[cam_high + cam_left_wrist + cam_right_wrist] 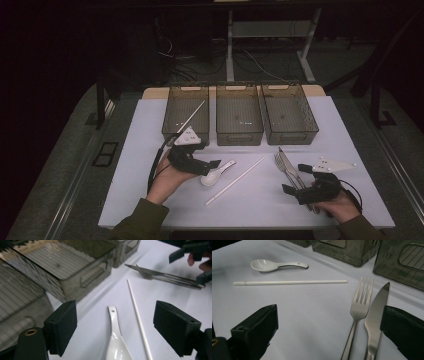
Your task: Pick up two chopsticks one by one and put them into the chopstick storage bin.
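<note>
Carefully, the left gripper (115, 327) is hovering open over the spoon (116, 340) (glossy); it could be slipping sideways from the pads.

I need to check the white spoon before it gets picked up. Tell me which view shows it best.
The right gripper view: the whole white spoon lies there side-on, bowl to handle, unobstructed. The left gripper view shows the spoon close up between the open jaws, its bowl cut off at the bottom edge. The high view shows it small, beside the left gripper.

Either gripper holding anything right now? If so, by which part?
Nothing held. Left gripper is open with the white spoon lying untouched between its fingers. Right gripper is open around the fork and knife.
</note>
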`<state>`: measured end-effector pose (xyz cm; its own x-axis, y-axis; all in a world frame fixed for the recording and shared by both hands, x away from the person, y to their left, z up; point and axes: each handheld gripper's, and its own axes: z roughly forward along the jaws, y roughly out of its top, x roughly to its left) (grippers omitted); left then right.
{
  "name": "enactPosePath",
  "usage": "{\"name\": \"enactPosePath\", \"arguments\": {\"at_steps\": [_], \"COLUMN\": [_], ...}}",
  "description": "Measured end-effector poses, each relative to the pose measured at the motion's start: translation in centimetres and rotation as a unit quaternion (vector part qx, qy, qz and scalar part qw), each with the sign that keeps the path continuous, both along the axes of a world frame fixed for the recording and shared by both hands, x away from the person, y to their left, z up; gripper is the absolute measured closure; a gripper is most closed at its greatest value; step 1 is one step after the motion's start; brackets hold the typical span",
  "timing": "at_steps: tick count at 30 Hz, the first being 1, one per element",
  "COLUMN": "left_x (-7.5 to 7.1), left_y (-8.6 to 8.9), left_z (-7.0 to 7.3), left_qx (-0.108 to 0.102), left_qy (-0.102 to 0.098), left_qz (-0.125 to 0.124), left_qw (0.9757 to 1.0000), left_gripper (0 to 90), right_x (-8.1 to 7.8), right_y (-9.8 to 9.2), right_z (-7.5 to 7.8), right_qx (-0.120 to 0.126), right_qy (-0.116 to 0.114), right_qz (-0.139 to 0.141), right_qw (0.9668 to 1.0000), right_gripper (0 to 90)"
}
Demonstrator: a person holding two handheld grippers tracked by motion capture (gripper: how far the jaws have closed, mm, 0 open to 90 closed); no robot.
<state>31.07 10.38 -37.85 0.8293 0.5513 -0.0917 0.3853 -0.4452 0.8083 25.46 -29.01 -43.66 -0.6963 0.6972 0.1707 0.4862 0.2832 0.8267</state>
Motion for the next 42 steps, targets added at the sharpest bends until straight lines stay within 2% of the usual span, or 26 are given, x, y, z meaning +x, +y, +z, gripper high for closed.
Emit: {"name": "enactPosePath", "arguments": {"at_steps": [3,5,8,9,11,13,18,22,25,29,36,39,40,42], "left_x": [-0.7,-1.2,-1.7,-1.8,-1.9,-2.1,-2.0,-1.8,-1.8,-1.9,-1.6,-1.6,-1.5,-1.6], "left_y": [-0.5,-0.8,-1.4,-1.7,-2.3,-2.9,-3.8,-4.5,-5.0,-5.5,-5.7,-5.8,-5.8,-5.9], "left_z": [-0.8,-1.3,-2.1,-2.4,-2.9,-3.2,-4.0,-4.7,-5.1,-5.6,-6.3,-6.5,-6.6,-6.7], "left_qx": [-0.003,0.003,-0.003,-0.001,0.009,0.013,0.021,0.016,0.023,0.033,0.025,0.029,0.036,0.037], "left_qy": [0.004,0.005,0.011,0.016,0.013,0.014,0.013,0.029,0.039,0.043,0.063,0.068,0.064,0.071], "left_qz": [-0.004,-0.010,-0.020,-0.027,-0.030,-0.037,-0.034,-0.036,-0.044,-0.050,-0.036,-0.034,-0.038,-0.034], "left_qw": [1.0000,0.9999,0.9997,0.9995,0.9994,0.9991,0.9991,0.9988,0.9980,0.9973,0.9970,0.9967,0.9966,0.9962], "left_gripper": [22.2,24.0,31.5,34.6,41.4,46.8,57.1,63.6,68.0,72.0,76.2,77.1,77.4,78.1], "right_x": [-0.1,-0.1,0.0,0.0,0.0,0.0,0.0,0.0,0.0,0.0,0.0,0.0,0.0,0.0], "right_y": [0.0,0.0,0.0,0.0,0.0,0.0,0.0,0.0,0.0,0.0,0.0,0.0,0.0,0.0], "right_z": [0.0,0.0,0.0,0.0,0.0,0.0,0.0,0.0,0.0,0.0,0.0,0.0,0.0,0.0], "right_qx": [0.000,0.001,0.001,0.000,0.000,-0.001,-0.001,-0.001,-0.001,-0.002,-0.002,-0.002,-0.002,-0.002], "right_qy": [-0.001,-0.001,0.000,0.000,0.001,0.000,0.000,0.000,0.000,0.000,0.002,0.000,0.000,-0.001], "right_qz": [0.001,0.000,-0.001,-0.001,0.000,-0.001,-0.001,-0.001,-0.001,0.000,-0.001,0.000,-0.001,-0.001], "right_qw": [1.0000,1.0000,1.0000,1.0000,1.0000,1.0000,1.0000,1.0000,1.0000,1.0000,1.0000,1.0000,1.0000,1.0000], "right_gripper": [1.7,1.7,1.7,1.7,1.7,1.7,1.7,1.7,1.7,1.7,1.7,1.7,1.7,1.7]}}
